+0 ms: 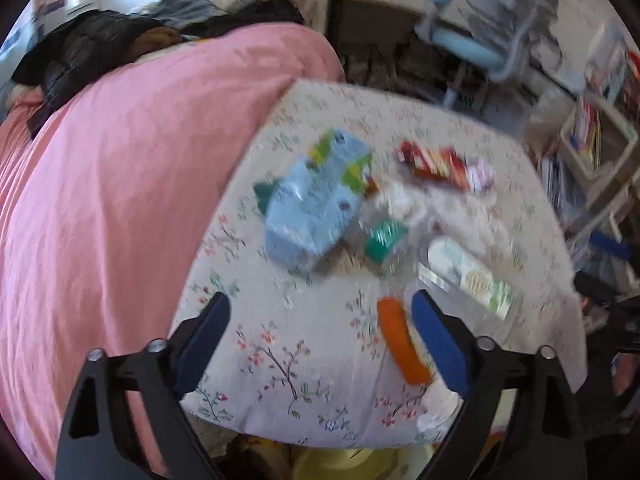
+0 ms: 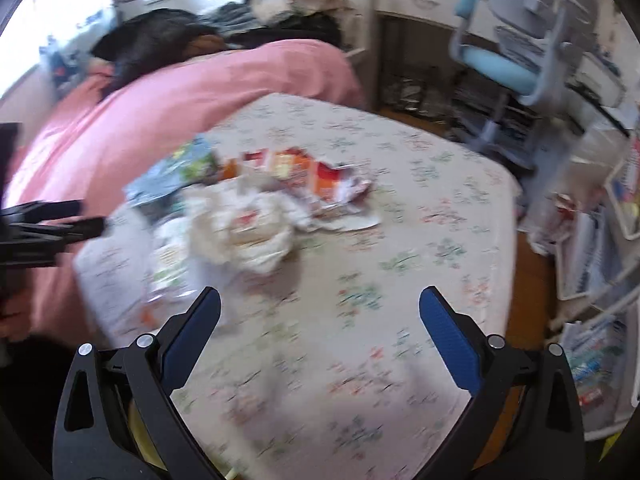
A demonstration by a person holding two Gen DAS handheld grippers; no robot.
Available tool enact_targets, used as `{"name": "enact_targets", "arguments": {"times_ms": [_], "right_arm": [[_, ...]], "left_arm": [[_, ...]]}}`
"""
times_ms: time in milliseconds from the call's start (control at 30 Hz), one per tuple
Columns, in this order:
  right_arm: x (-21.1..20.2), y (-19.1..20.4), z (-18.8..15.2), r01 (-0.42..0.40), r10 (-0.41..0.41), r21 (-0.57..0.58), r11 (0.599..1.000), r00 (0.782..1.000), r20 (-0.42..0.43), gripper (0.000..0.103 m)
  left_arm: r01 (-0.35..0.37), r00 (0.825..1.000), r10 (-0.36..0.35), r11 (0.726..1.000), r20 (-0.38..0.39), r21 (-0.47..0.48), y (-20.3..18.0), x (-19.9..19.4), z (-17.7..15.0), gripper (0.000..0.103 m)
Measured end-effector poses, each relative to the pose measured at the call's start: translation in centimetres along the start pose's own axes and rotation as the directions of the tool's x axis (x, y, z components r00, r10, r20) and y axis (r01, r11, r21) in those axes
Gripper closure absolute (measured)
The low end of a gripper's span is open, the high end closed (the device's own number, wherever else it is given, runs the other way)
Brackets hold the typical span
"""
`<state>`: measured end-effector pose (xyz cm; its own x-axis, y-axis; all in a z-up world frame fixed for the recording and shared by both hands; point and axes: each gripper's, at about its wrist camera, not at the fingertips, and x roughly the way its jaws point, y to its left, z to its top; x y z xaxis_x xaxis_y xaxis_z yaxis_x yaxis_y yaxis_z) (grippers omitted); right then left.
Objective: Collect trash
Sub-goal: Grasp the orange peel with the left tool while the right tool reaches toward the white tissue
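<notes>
Well, no writing is legible anywhere; blur smears every label. In the left wrist view, the left gripper (image 1: 320, 316) hangs with jaws spread and empty over the floral cloth (image 1: 304, 344) covering the table. On it lie the trash: a crumpled light-blue carton (image 1: 312, 204), a red snack wrapper (image 1: 436, 164), a clear plastic bottle (image 1: 468, 276), and a smooth orange piece (image 1: 400, 340) just beside the right finger. In the right wrist view, the right gripper (image 2: 320, 312) also stands open and empty; crinkled white plastic (image 2: 244, 232) and the red wrapper (image 2: 316, 180) sit ahead, with the pink quilt (image 2: 168, 100) behind them.
</notes>
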<state>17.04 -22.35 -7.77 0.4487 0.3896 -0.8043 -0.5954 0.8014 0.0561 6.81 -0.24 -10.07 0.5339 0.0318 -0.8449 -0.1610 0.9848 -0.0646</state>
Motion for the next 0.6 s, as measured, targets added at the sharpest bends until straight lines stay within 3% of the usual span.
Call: {"name": "enact_targets", "arguments": {"times_ms": [133,267,367,467,567,600], "right_arm": [[-0.1,1.4,-1.1,-0.058,0.056,-0.027,0.998,0.997,-0.049,0.007],[0.9,2.8,-2.9,-0.170,0.172,0.027,0.985,0.980,-0.101,0.014],[2.0,4.1,-3.8,-0.217,0.219,0.035,0.976,0.965,-0.142,0.022],[3.2,6.1,-4.6,-0.254,0.257,0.036,0.966,0.951,-0.174,0.028],[4.0,8.0,-5.4,-0.280,0.279,0.025,0.960,0.941,-0.189,0.036],[4.2,8.3,-5.4,-0.284,0.283,0.023,0.959,0.940,-0.191,0.037]], "left_arm": [[0.001,0.995,0.007,0.996,-0.095,0.088,-1.9,2.3,-1.1,0.028],[0.014,0.994,-0.001,0.992,-0.106,0.122,-3.3,3.2,-1.3,0.028],[-0.016,0.992,0.035,0.989,-0.120,0.149,-4.0,4.2,-1.5,0.029],[0.001,0.989,0.020,0.989,-0.144,0.146,-4.3,5.0,-1.8,0.037],[0.025,0.989,-0.003,0.988,-0.147,0.149,-4.5,5.3,-1.9,0.052],[0.018,0.990,0.004,0.987,-0.138,0.161,-4.6,5.2,-2.0,0.065]]}}
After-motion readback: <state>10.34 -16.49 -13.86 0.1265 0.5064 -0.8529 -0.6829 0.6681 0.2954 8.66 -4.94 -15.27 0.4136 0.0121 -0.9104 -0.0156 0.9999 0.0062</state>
